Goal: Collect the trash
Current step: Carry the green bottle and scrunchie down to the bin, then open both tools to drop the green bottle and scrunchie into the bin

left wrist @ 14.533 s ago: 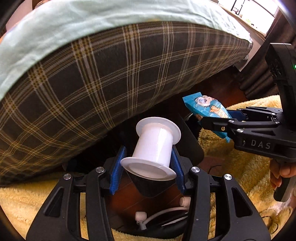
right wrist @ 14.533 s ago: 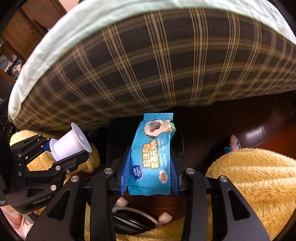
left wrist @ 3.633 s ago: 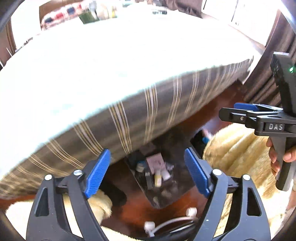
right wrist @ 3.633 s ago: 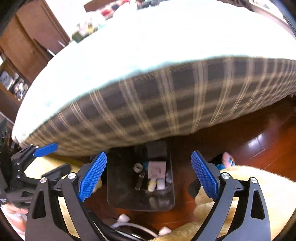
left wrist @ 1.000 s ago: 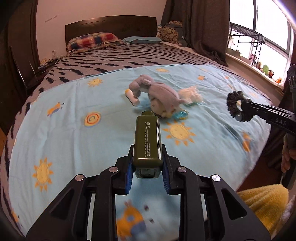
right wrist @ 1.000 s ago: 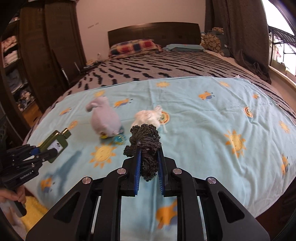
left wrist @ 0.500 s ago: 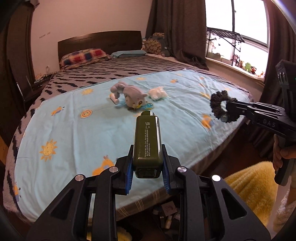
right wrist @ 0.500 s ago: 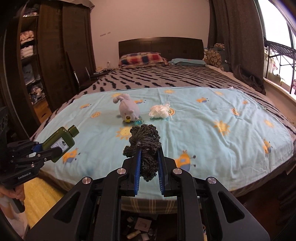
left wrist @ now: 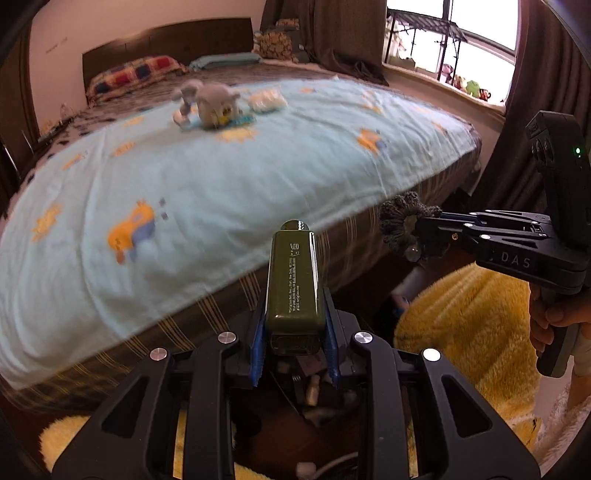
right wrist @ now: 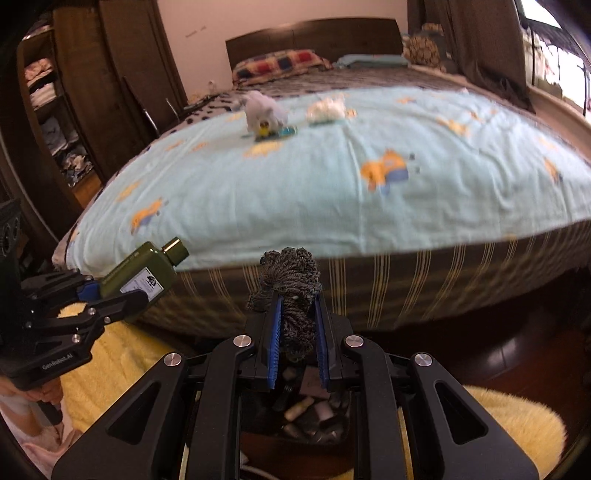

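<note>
Both grippers hang tilted down at the near edge of the bed, seemingly so each load can drop into the dark trash bin on the floor below: the left gripper is clamped on a green bottle, the right gripper pinched tight on a dark knitted scrunchie. Far up the blue sheet sit a grey plush toy and a crumpled white wad, well apart from the grippers. Yellow fluffy rugs flank the bin, which is largely hidden behind the gripper fingers.

A bed with a light blue printed sheet stands against a dark wooden headboard. Dark curtains flank a bright window. Yellow rugs cover dark wood flooring.
</note>
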Demonstrator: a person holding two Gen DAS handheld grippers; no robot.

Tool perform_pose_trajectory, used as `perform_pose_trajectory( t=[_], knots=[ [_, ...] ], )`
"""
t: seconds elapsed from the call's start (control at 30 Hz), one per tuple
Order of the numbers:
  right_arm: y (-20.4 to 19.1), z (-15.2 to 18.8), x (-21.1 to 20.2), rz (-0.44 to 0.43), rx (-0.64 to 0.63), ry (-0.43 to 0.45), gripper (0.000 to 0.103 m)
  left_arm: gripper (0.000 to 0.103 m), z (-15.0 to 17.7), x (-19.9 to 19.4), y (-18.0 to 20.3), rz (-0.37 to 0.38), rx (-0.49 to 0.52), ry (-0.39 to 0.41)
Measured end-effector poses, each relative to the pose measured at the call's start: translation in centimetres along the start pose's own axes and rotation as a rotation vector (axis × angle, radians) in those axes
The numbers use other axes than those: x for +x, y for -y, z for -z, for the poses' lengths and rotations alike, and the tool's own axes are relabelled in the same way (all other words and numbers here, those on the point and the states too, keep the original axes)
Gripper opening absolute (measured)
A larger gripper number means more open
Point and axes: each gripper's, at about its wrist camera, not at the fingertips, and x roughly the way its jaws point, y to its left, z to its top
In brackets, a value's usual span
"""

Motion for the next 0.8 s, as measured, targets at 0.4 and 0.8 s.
perform_pose_trajectory(
  t=[0.4, 0.8],
  knots=[
    [0.9, 4.3, 7.1, 0.006, 0.045, -0.239, 0.018, 0.024, 4.6, 7.9, 0.4, 0.092, -0.024, -0.241],
    [1.8, 6.6, 11.0, 0.049, 0.092, -0.347, 0.02, 0.024, 6.9, 12.5, -0.6, 0.126, -0.079, -0.353]
  ],
)
